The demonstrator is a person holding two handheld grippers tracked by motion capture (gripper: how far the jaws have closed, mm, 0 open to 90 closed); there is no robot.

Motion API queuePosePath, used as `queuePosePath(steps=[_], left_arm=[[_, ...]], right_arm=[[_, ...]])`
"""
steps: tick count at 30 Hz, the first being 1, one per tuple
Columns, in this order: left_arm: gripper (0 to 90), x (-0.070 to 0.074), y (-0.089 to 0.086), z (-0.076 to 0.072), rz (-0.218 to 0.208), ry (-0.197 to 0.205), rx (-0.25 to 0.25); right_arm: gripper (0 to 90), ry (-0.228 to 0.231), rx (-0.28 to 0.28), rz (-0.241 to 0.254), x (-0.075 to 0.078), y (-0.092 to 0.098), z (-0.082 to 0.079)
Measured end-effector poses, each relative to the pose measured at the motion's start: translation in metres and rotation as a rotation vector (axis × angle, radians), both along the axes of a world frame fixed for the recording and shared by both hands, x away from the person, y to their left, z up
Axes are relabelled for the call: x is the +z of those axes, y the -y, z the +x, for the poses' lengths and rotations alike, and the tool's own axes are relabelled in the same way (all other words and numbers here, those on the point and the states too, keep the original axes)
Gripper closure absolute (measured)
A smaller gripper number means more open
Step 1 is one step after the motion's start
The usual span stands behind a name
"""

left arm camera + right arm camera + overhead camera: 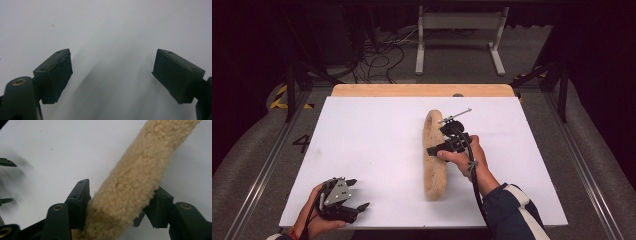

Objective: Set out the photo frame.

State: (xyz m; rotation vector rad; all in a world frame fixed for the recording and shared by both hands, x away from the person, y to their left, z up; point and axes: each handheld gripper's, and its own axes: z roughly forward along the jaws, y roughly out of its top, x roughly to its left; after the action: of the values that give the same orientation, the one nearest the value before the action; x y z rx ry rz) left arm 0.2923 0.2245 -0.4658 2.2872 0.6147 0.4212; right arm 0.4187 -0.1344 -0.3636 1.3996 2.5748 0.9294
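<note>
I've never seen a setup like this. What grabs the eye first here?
A long, fluffy tan fleece strip lies lengthwise on the white table, right of the middle. The right tool has its jaws around the strip, both pads against the fleece. Near the table's front left corner, the left tool is held with its jaws wide apart and nothing between them.

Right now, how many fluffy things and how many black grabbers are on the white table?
Fluffy tan pad: 1
Black grippers: 2, the left gripper and the right gripper
Total: 3
</note>
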Motion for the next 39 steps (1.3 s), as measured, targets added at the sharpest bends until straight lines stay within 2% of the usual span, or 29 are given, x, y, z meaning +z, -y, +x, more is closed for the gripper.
queuePosePath(steps=[3, 6, 9, 13, 15, 17, 20, 21, 23, 27, 31, 34, 36, 38, 39], left_arm=[[16.1, 0.0, 0.0, 0.0, -0.003, -0.004, -0.002], [15.8, 0.0, 0.002, 0.0, -0.017, -0.005, -0.003], [15.7, 0.001, 0.005, 0.0, -0.031, -0.008, -0.012], [15.5, 0.001, 0.009, -0.001, -0.031, -0.015, -0.03], [15.4, 0.001, 0.009, 0.0, -0.034, -0.016, -0.028], [15.4, 0.002, 0.009, 0.0, -0.04, -0.017, -0.023], [15.4, 0.004, 0.008, 0.0, -0.062, -0.016, -0.02], [15.4, 0.005, 0.009, 0.0, -0.066, -0.019, -0.019], [15.5, 0.005, 0.009, 0.001, -0.069, -0.016, -0.022], [15.5, 0.006, 0.014, 0.004, -0.066, -0.013, -0.029], [15.4, 0.009, 0.02, 0.011, -0.071, -0.009, -0.031], [15.3, 0.011, 0.024, 0.02, -0.077, -0.011, -0.021], [15.1, 0.013, 0.026, 0.026, -0.086, -0.008, 0.001], [14.9, 0.016, 0.028, 0.034, -0.101, -0.001, 0.026], [14.8, 0.018, 0.028, 0.037, -0.11, 0.0, 0.033]], right_arm=[[48.5, -0.002, 0.007, -0.028, 0.004, -0.002, 0.001], [53.6, 0.012, 0.038, -0.057, 0.007, -0.001, 0.003], [54.9, 0.003, 0.078, -0.073, 0.01, -0.003, 0.005], [57.7, 0.019, 0.155, -0.099, 0.013, -0.01, 0.004], [60.8, 0.032, 0.212, -0.106, 0.016, -0.015, 0.001], [64.1, 0.067, 0.267, -0.102, 0.019, -0.018, -0.002], [65.8, 0.067, 0.314, -0.108, 0.023, -0.02, -0.005], [65.8, 0.054, 0.327, -0.106, 0.023, -0.02, -0.005], [65.6, 0.051, 0.346, -0.13, 0.023, -0.022, -0.004], [65.5, 0.064, 0.358, -0.163, 0.022, -0.02, -0.002], [63.3, 0.07, 0.353, -0.164, 0.02, -0.016, -0.002], [53.6, 0.1, 0.33, -0.132, 0.023, -0.011, -0.003], [50.7, 0.131, 0.305, -0.132, 0.025, -0.007, -0.005], [48.9, 0.164, 0.305, -0.153, 0.024, -0.005, -0.01], [48.5, 0.178, 0.306, -0.145, 0.023, -0.002, -0.013]])
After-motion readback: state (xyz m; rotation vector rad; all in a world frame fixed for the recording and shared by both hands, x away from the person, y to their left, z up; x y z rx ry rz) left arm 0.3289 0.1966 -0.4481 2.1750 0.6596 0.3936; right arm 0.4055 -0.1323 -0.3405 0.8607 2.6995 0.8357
